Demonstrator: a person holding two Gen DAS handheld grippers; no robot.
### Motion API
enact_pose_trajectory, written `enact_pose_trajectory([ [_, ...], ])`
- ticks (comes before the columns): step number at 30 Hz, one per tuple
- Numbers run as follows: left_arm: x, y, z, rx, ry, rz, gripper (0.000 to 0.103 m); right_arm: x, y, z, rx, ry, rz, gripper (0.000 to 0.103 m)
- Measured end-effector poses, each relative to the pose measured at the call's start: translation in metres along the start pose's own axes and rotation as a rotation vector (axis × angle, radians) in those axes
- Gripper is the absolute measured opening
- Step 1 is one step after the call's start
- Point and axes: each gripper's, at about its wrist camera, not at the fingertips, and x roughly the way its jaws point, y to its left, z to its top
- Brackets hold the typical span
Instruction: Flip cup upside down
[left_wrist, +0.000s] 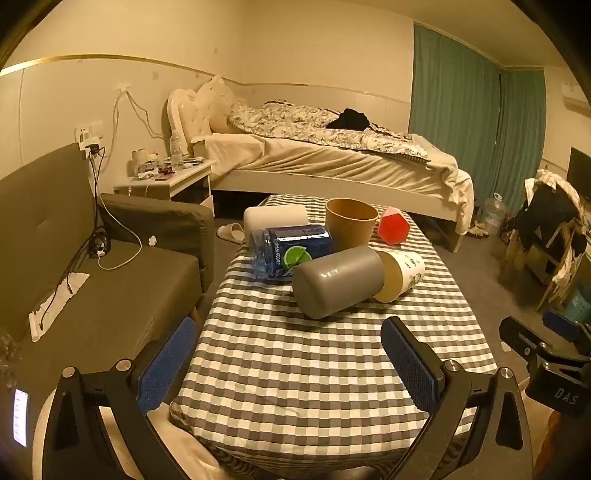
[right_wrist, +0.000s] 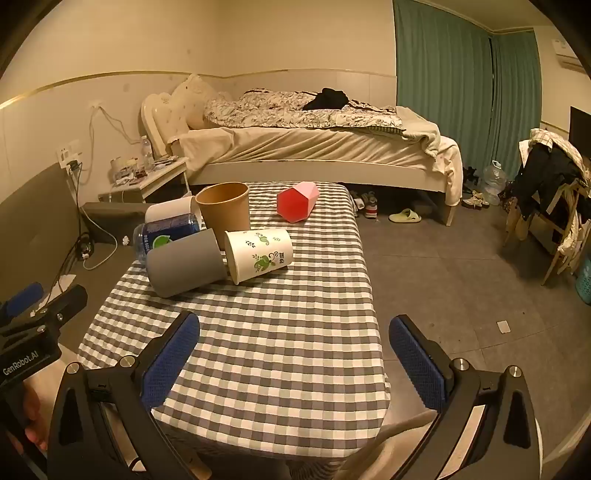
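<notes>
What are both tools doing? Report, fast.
Left tool: open, holding nothing.
Right tool: open, holding nothing.

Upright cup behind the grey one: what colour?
Plain kraft brown cup, inside and out, no print. Clearest in the right wrist view.

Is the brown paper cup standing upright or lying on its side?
Upright. The brown cup stands on the checked table with its open rim facing up; the grey cup beside it lies on its side.
</notes>
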Motion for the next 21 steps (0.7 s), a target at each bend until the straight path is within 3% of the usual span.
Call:
enact_pose_trajectory([
  [21, -0.003, -0.003, 0.001, 0.013, -0.012, 0.001, 0.103, 0.001, 0.0, 0.0, -0.001, 0.009, -0.001, 0.103],
])
